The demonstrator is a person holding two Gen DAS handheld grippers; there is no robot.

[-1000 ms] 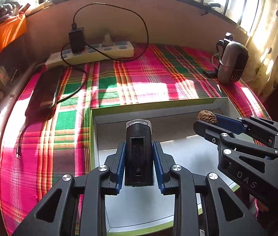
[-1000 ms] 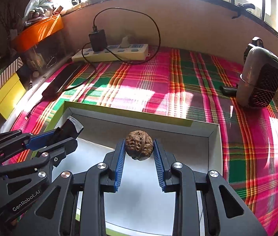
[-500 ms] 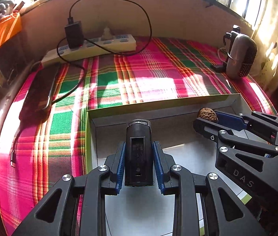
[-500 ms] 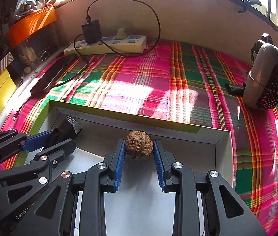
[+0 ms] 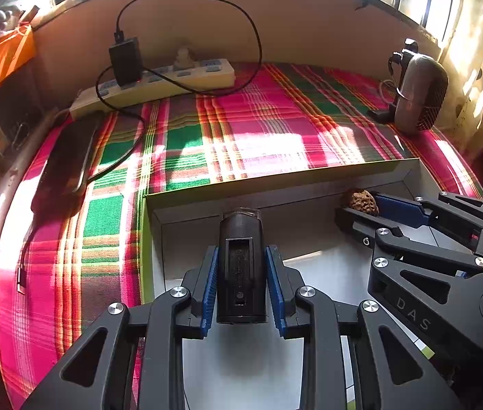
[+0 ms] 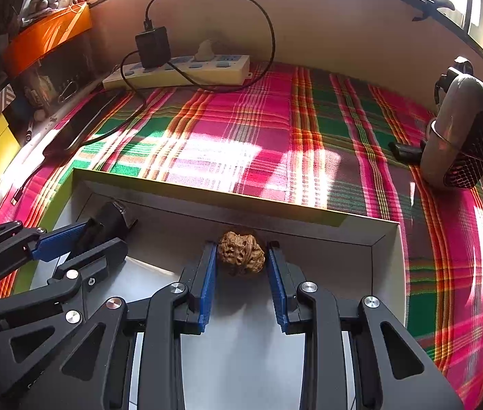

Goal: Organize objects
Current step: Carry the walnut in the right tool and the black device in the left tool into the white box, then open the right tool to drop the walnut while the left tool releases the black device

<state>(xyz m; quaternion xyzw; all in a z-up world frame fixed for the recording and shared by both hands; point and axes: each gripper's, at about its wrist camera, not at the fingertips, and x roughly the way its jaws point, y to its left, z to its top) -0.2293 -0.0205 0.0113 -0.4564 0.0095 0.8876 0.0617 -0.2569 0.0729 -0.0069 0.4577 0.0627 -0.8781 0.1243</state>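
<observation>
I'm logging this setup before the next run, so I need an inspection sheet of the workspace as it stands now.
Surface: plaid cloth in pink, green and orange, sunlit in patches.
Job's things: walnut and black cylindrical device, both over the shallow white box.
Clutter: grey mesh-fronted gadget at right; dark flat case at left.
Grippers: left gripper shut on the device; right gripper shut on the walnut.
Cables: white power strip with black charger; its black cable loops against the wall.
Surroundings: windows above; orange box on a left shelf.
</observation>
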